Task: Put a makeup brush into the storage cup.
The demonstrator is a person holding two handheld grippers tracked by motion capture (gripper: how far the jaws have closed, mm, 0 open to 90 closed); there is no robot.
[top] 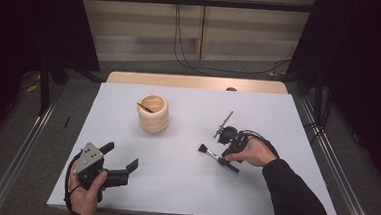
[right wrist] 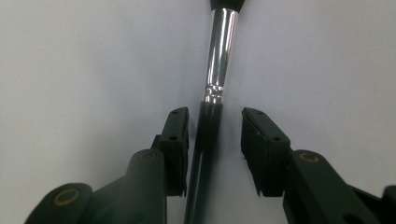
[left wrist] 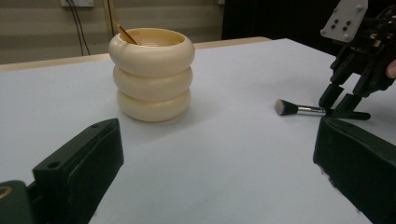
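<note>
Left hand (top: 85,191) low at the near table edge, gripping the black two-jaw left gripper (top: 124,158) with its grey three-cornered plate, jaws spread wide and pointing forward. Right hand (top: 254,152) in a dark sleeve, tilting the black right gripper (top: 225,155) down, jaws part-closed with a gap between.

On the white surface (top: 173,186) one tall obstacle stands: the cream ribbed pot (top: 153,113), left of centre toward the far edge. The makeup brush (top: 216,156) lies flat right of centre, well apart from the pot, with bare surface between them. Wide bare surface lies between pot and left gripper (top: 123,158).
</note>
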